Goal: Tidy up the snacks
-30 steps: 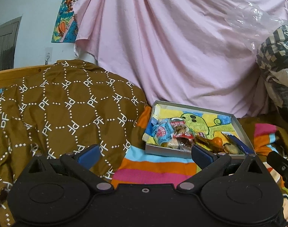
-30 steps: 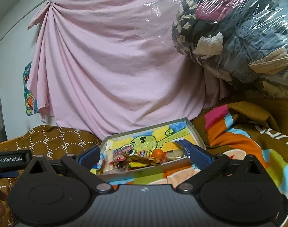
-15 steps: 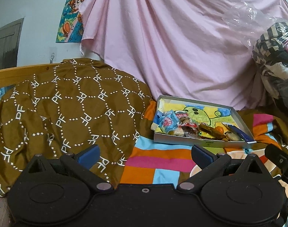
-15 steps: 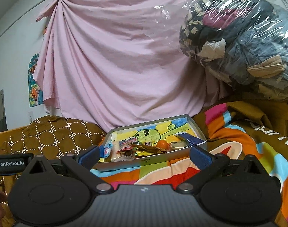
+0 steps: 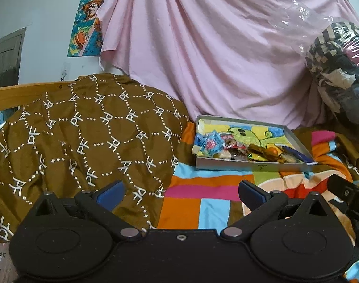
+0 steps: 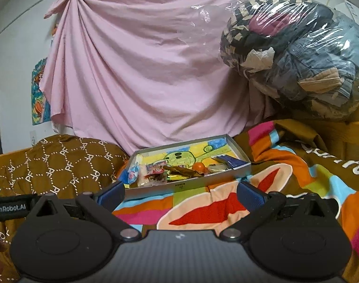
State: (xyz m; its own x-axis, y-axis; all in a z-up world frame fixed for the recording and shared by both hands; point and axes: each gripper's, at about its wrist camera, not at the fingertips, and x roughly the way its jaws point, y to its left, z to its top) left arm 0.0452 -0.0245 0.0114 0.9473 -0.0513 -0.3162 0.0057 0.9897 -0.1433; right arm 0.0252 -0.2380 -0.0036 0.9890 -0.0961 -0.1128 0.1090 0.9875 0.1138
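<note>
Snacks [image 5: 240,149]: we see them lying in a loose pile along the near side of the box, among them a blue and white packet [image 5: 211,144] at the left end, a golden wrapper [image 5: 258,155] near the middle and a small orange ball [image 6: 199,166] more to the right.
Box [image 5: 226,165]: a shallow grey box with a yellow and green cartoon drawing on its floor; it rests on the striped blanket, and its far half is bare of snacks.
Left gripper [image 5: 180,192]: we hold it wide open and empty; its blue pads [image 5: 111,192] stand far apart, low over the bedding and well short of the box.
Right gripper [image 6: 180,192]: also wide open, with nothing between its fingers; it points at the near wall of the box without touching it.
Striped blanket [image 5: 203,195]: many colours, orange, pink, blue and red, spread under the box and below both grippers.
Brown cover [image 5: 85,136]: printed with white letters, heaped to the left of the box.
Pink sheet [image 6: 144,70]: it hangs behind the box.
Clear bag of clothes [image 6: 292,54]: it sits up at the right, above the blanket.
</note>
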